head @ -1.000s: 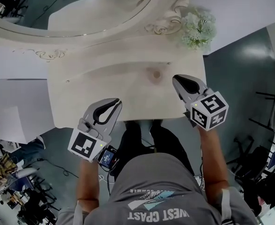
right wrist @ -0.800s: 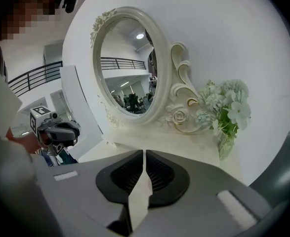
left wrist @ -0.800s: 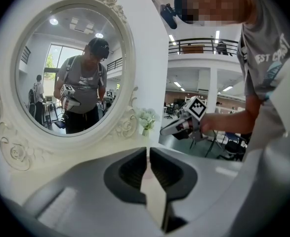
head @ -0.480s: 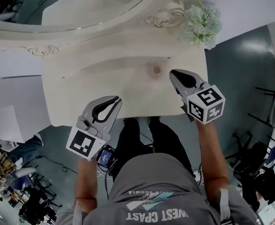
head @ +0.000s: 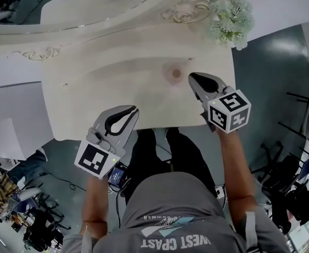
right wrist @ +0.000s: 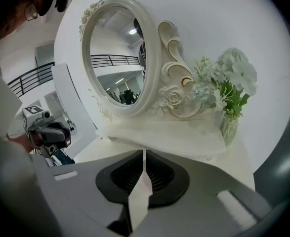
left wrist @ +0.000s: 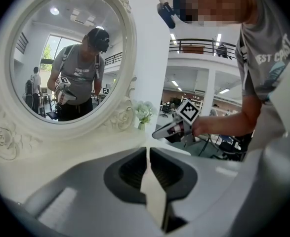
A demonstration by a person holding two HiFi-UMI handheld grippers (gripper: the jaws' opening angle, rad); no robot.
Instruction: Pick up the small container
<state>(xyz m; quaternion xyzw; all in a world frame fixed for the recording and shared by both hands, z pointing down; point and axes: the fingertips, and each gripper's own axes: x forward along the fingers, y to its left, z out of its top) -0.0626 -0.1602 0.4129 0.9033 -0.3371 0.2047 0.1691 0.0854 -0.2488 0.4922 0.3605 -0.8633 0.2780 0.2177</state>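
Observation:
A small round brownish container (head: 174,74) sits on the white dressing table (head: 112,83), right of the middle. My right gripper (head: 191,77) hovers just right of it, jaws shut and empty. My left gripper (head: 133,109) hangs over the table's near edge, lower left of the container, also shut with nothing in it. In the left gripper view the shut jaws fill the bottom, and the right gripper (left wrist: 159,132) shows beyond them. In the right gripper view the jaws meet, and the left gripper (right wrist: 48,131) shows at the left. The container is hidden in both gripper views.
An ornate oval mirror (head: 86,15) stands along the table's far side. A glass vase of pale flowers (head: 230,20) stands at the far right corner, close behind my right gripper. Grey floor and the person's legs lie below the near edge.
Both grippers have sunk a little toward the tabletop. The right gripper's tip has come slightly closer to the container. Both pairs of jaws stay shut.

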